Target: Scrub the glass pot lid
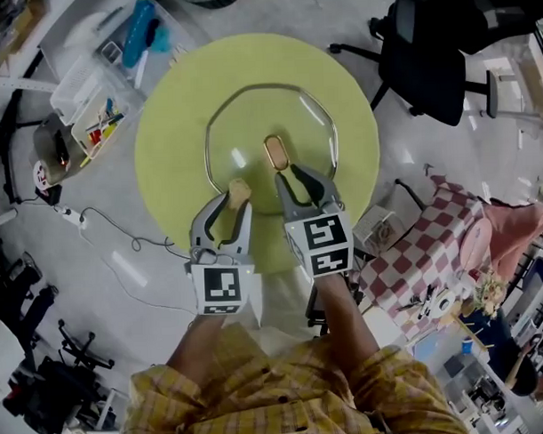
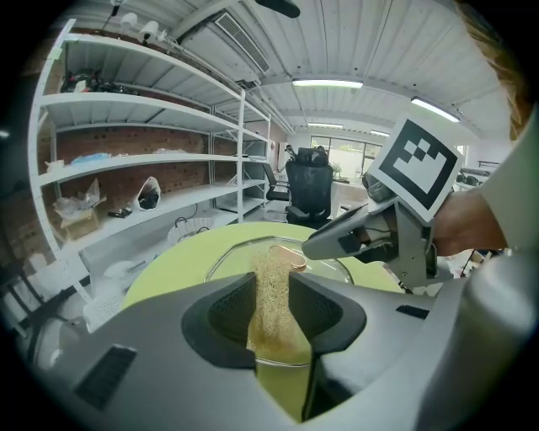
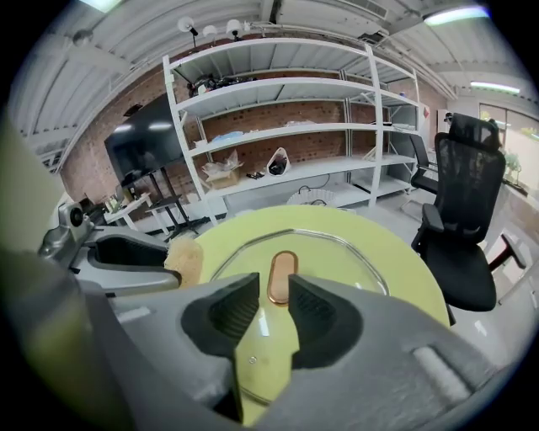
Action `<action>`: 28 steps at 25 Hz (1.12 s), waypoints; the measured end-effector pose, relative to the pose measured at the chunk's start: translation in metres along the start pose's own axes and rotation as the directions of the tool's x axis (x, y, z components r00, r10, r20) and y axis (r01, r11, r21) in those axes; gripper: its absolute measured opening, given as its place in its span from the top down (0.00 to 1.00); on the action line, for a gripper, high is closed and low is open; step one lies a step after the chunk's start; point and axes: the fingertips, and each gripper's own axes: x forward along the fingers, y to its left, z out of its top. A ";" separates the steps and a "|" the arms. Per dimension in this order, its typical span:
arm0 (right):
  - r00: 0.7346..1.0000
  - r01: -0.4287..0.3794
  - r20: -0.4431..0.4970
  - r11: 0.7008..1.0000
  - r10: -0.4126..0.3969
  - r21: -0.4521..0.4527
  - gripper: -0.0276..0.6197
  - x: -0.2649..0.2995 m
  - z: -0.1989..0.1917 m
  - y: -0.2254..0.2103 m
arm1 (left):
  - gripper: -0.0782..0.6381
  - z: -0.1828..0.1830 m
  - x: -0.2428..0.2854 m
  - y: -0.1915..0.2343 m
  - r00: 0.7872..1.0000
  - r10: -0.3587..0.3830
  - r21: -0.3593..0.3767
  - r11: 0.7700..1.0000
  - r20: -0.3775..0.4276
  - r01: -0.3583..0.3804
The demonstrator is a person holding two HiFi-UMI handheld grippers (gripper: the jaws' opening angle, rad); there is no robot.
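A clear glass pot lid (image 1: 250, 114), smooth and glossy with a thin metal rim in a rounded, faintly many-sided outline, lies flat in the middle of a round, matte yellow-green table (image 1: 167, 162). On the glass sits one oblong copper-coloured handle (image 1: 275, 153) with a shiny rim, a little toward 6 o'clock from the lid's centre in the head view.

The left gripper (image 1: 238, 202), grey moulded plastic with ribbed black pads, is clenched on a tan, coarse, fibrous scrubbing sponge (image 1: 239, 188). The sponge stands out past the fingertips over the lid's rim at about 7 o'clock. Whether it touches the glass cannot be told.

The right gripper (image 1: 290, 174), of the same make, has its jaws apart and grips nothing. Its tips are over the glass just at 6 o'clock of the handle, which shows in the gap beyond the pads without touching them.

Count: one lid, one handle, one sponge, two grippers. One black mesh office chair (image 1: 435, 55) stands at the table's 2 o'clock.
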 end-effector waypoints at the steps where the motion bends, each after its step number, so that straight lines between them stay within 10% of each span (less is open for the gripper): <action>1: 1.000 0.002 -0.005 1.000 -0.002 -0.007 0.78 0.003 0.000 0.000 | 0.72 -0.001 0.001 0.000 1.000 -0.001 0.000 1.000 -0.001 0.001; 28: 0.997 0.017 -0.068 0.998 -0.021 -0.058 0.73 0.040 -0.011 -0.009 | 0.72 -0.032 0.030 -0.002 0.997 -0.069 -0.005 0.998 -0.035 0.069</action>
